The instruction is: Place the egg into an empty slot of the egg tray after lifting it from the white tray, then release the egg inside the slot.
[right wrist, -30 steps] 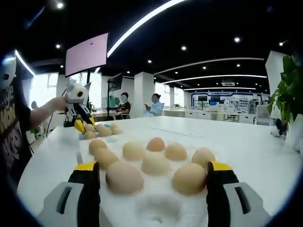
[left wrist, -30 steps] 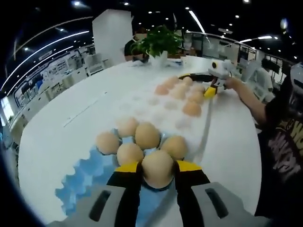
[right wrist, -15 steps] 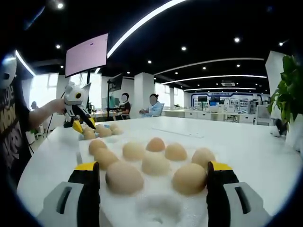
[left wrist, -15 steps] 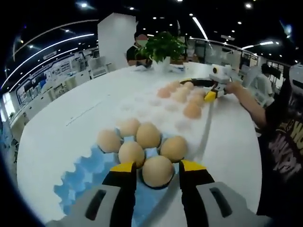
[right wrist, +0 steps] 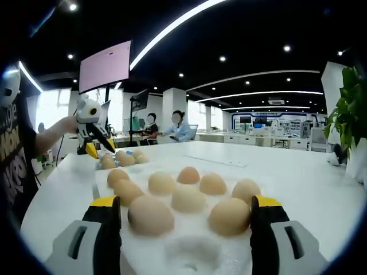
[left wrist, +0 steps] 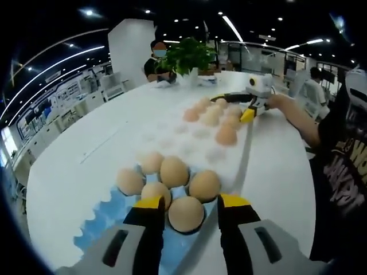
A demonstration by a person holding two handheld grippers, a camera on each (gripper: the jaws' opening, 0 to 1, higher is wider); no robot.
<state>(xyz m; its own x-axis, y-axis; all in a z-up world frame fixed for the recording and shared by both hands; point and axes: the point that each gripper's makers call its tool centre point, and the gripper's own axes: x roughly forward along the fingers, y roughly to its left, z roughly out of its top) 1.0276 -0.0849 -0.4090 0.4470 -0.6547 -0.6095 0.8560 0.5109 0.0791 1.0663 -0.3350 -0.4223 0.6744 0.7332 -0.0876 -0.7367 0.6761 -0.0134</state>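
A tan egg sits in a front slot of the blue egg tray, beside several other eggs. My left gripper stands open around this egg, its yellow-tipped jaws apart from the shell on both sides. Farther off lies the white tray, holding several eggs at its far end. My right gripper rests wide open at the near end of the white tray, with two eggs between its jaws and nothing held. The left gripper also appears far left in the right gripper view, above the blue tray's eggs.
A person's arm reaches along the right side of the round white table. A potted plant stands at the table's far edge. People sit at desks beyond.
My left gripper has opened and let go of the egg, which now rests in the blue tray's slot; the gripper has drawn back a little. The right gripper has not moved.
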